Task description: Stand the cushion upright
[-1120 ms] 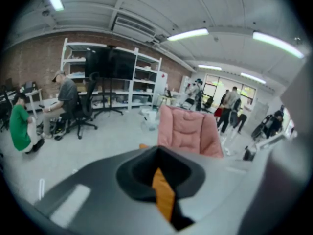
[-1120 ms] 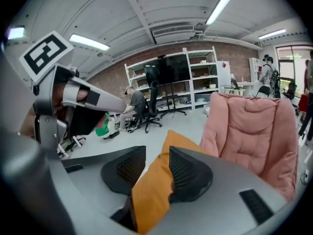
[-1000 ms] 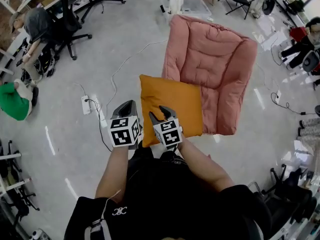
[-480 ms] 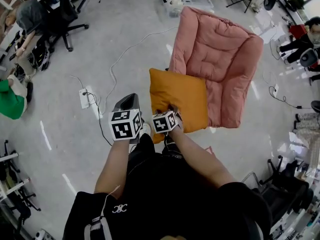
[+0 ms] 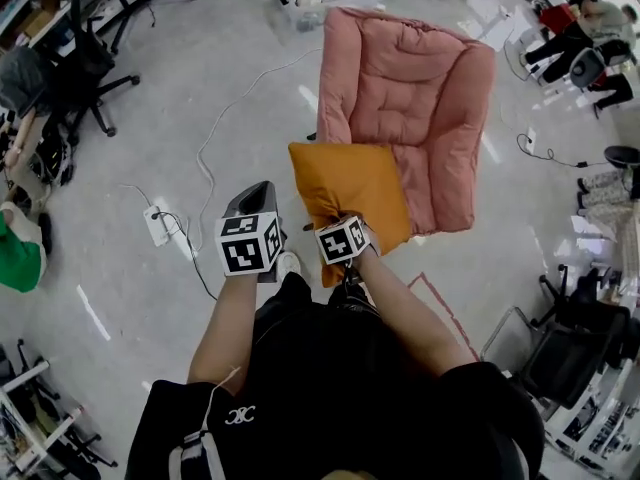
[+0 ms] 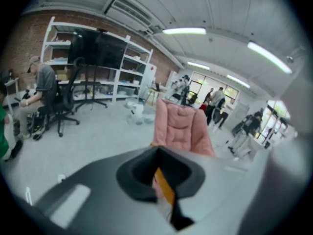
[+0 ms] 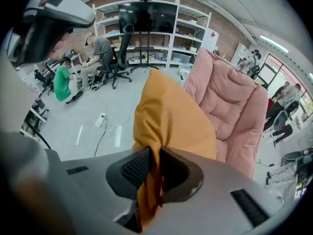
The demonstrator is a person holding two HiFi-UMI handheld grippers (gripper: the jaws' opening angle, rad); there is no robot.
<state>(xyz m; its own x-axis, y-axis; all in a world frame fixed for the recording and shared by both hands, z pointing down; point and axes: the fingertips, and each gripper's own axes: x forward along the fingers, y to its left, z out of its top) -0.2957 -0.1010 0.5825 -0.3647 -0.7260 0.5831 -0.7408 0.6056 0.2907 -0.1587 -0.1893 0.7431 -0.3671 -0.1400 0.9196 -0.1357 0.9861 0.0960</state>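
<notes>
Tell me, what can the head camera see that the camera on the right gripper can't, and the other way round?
Only the head view: the person's arms from above, and the marker cubes on the left gripper and right gripper. Only the right gripper view: its jaws, which have just been closing, pinched on a fold of the orange cushion, plus white shelves along a brick wall. Both: the cushion, the pink padded chair behind it and the grey floor.
</notes>
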